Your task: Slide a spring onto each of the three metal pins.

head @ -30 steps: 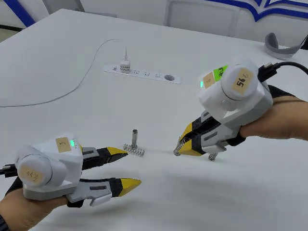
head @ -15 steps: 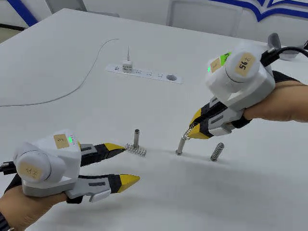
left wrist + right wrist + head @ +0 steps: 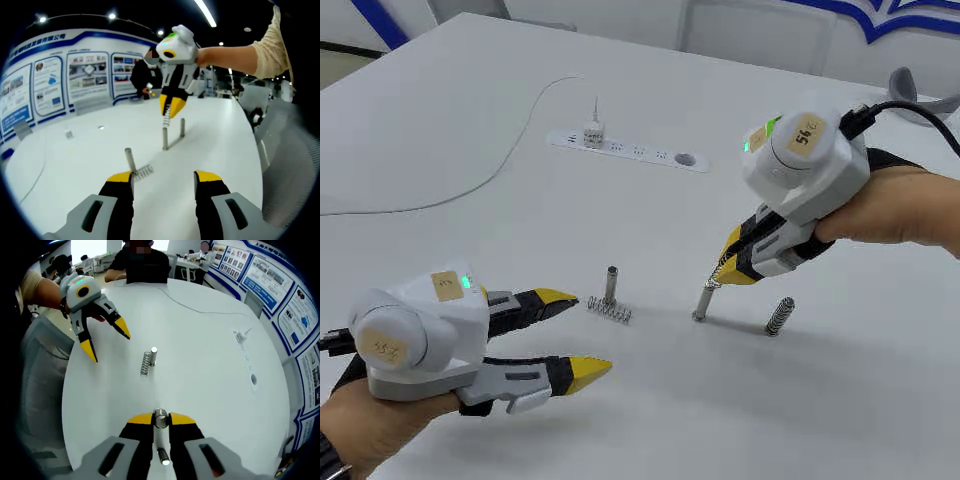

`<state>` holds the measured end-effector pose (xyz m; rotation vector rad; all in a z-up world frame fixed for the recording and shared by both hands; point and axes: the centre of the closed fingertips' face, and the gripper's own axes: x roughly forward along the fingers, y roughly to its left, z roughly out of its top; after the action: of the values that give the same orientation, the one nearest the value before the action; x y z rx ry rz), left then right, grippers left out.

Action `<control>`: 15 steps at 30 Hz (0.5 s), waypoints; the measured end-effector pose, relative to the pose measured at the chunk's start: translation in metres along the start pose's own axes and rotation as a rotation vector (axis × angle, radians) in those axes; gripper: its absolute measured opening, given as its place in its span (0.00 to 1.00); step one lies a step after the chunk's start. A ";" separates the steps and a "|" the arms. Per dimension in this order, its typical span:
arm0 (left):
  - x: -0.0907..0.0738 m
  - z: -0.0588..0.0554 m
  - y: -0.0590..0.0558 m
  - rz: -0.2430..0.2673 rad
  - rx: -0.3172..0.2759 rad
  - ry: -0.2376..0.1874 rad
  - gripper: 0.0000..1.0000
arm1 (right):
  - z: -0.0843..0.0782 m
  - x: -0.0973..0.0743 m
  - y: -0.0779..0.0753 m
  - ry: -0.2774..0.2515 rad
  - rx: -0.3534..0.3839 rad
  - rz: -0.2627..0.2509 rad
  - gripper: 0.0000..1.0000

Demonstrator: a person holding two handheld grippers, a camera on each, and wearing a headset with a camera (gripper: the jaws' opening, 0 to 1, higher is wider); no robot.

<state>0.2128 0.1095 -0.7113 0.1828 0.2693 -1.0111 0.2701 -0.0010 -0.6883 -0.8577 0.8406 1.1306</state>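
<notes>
My right gripper (image 3: 730,272) is shut on a small spring (image 3: 717,276), holding it just above the top of the middle metal pin (image 3: 703,302). In the right gripper view the spring (image 3: 160,418) sits between the yellow tips, with that pin's top (image 3: 163,455) below it. A second spring (image 3: 610,310) lies flat beside the left pin (image 3: 612,283). The right pin (image 3: 779,316) wears a spring. My left gripper (image 3: 575,333) stands open and empty near the left pin (image 3: 130,160), a short way from the lying spring (image 3: 143,171).
A white power strip (image 3: 620,150) with a plug (image 3: 592,133) lies farther back, its thin cable (image 3: 470,190) curving off to the left. A grey curved object (image 3: 910,85) rests at the far right. People stand beyond the table in the gripper views.
My right gripper has lifted from the table with the spring and now holds it over the middle pin. The left gripper has hardly moved.
</notes>
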 end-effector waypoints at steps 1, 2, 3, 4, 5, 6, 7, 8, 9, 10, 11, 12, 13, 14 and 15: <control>0.000 0.000 0.001 0.002 0.000 0.000 0.49 | 0.000 0.001 0.000 0.002 -0.001 0.001 0.12; 0.000 0.000 0.001 0.003 0.000 0.000 0.49 | 0.000 0.002 0.000 0.003 -0.001 0.005 0.12; -0.001 -0.001 0.001 0.005 -0.003 0.001 0.50 | 0.000 0.003 0.000 0.004 0.001 0.008 0.12; -0.001 -0.001 0.001 0.005 -0.004 0.001 0.50 | 0.000 0.003 0.000 0.006 0.002 0.010 0.12; -0.001 -0.001 0.002 0.006 -0.005 0.002 0.51 | 0.000 0.004 0.000 0.006 0.002 0.011 0.12; -0.001 -0.002 0.002 0.009 -0.008 0.003 0.51 | 0.000 0.005 0.000 0.007 0.004 0.015 0.12; -0.001 -0.002 0.002 0.009 -0.010 0.002 0.52 | 0.000 0.005 0.000 0.008 0.004 0.017 0.12; -0.001 -0.002 0.002 0.011 -0.011 0.004 0.53 | -0.001 0.006 0.000 0.011 0.003 0.016 0.12; -0.001 -0.002 0.003 0.012 -0.011 0.004 0.53 | -0.001 0.006 0.000 0.013 0.003 0.018 0.12; -0.002 -0.003 0.003 0.013 -0.014 0.004 0.54 | -0.001 0.007 0.000 0.013 0.004 0.020 0.12; -0.002 -0.003 0.003 0.014 -0.018 0.006 0.55 | -0.002 0.007 -0.001 0.013 0.004 0.021 0.12; -0.002 -0.004 0.003 0.015 -0.020 0.006 0.55 | -0.002 0.008 -0.001 0.016 0.004 0.023 0.12; -0.002 -0.004 0.004 0.017 -0.023 0.007 0.56 | -0.003 0.009 -0.001 0.019 0.004 0.024 0.12; -0.002 -0.004 0.004 0.019 -0.024 0.007 0.57 | -0.003 0.010 -0.001 0.021 0.005 0.026 0.12; -0.001 -0.004 0.004 0.019 -0.025 0.007 0.57 | -0.004 0.011 -0.001 0.024 0.005 0.027 0.12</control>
<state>0.2146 0.1137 -0.7147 0.1660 0.2859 -0.9879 0.2730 -0.0003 -0.6991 -0.8592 0.8768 1.1436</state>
